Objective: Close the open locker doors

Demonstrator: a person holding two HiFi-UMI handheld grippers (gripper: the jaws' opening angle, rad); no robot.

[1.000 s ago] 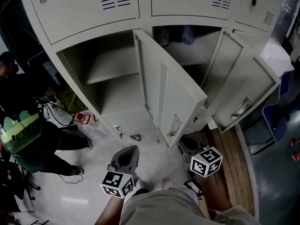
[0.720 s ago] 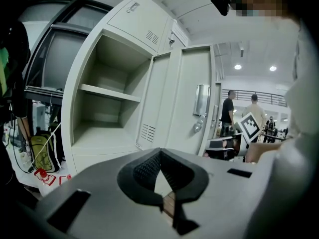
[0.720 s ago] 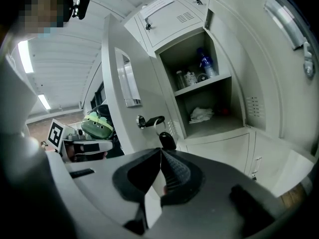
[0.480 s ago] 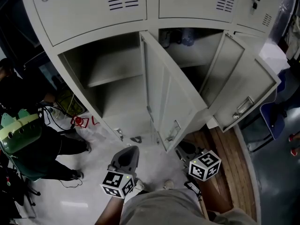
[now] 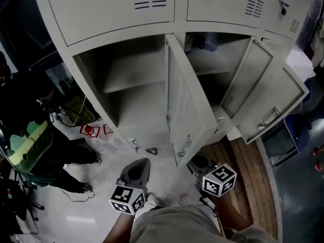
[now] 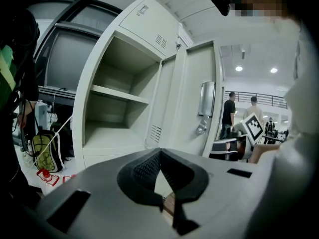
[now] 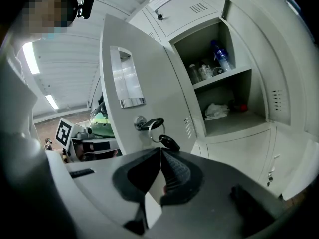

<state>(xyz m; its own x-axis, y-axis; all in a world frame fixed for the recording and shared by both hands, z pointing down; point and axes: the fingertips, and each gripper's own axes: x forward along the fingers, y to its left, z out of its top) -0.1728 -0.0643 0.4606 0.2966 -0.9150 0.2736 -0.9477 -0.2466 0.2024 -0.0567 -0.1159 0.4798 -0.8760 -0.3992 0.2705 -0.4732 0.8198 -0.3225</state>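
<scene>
The grey lockers stand in front of me. An empty compartment with one shelf [image 5: 132, 87] is open; its door [image 5: 188, 110] swings out toward me, nearly edge-on. To its right a compartment holding bottles [image 5: 208, 40] is open, with two more doors [image 5: 246, 77] [image 5: 277, 105] swung out. My left gripper [image 5: 135, 172] and right gripper [image 5: 197, 162] hang low in front of the doors, both shut and empty. The left gripper [image 6: 158, 153] faces the empty compartment [image 6: 117, 93] and the door's handle [image 6: 207, 98]. The right gripper [image 7: 160, 151] sits below a key [image 7: 149, 124] in the door's lock.
A person in dark clothes with a green object [image 5: 25, 146] sits at the left among cables. A red and white item [image 5: 93, 130] lies on the floor. A wooden strip [image 5: 243, 171] and a blue chair [image 5: 304, 130] are at the right.
The head view has shifted, so the lockers sit further right and lower in the picture and the middle door looks more edge-on. Both grippers keep about the same place.
</scene>
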